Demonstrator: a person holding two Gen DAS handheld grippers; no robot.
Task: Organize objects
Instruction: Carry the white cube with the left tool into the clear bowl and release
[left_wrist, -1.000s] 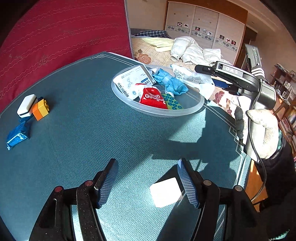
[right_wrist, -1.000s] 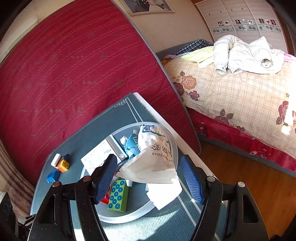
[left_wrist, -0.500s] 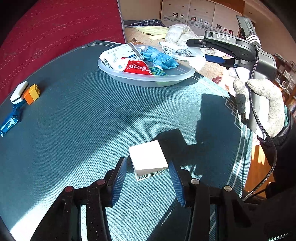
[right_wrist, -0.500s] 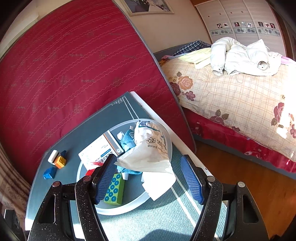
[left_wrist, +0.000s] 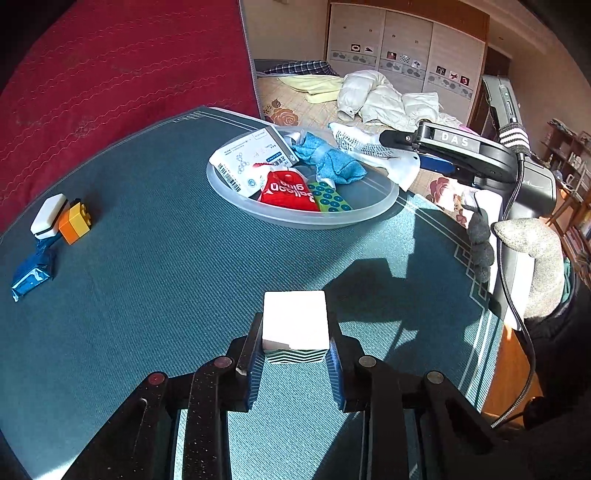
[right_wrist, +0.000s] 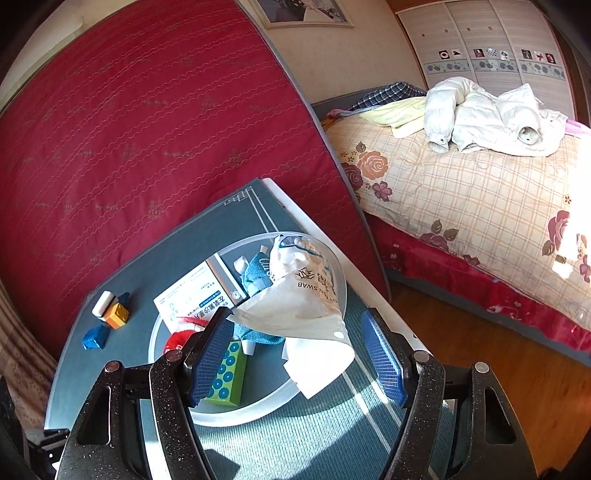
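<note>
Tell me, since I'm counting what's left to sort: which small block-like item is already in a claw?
The white box, clamped in the left claw; the orange block lies loose.

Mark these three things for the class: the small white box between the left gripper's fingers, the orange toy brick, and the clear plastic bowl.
small white box (left_wrist: 295, 319), left wrist view, on its white top face.
orange toy brick (left_wrist: 75, 223), left wrist view, on its front side.
clear plastic bowl (left_wrist: 384, 199), left wrist view, on its right rim.
</note>
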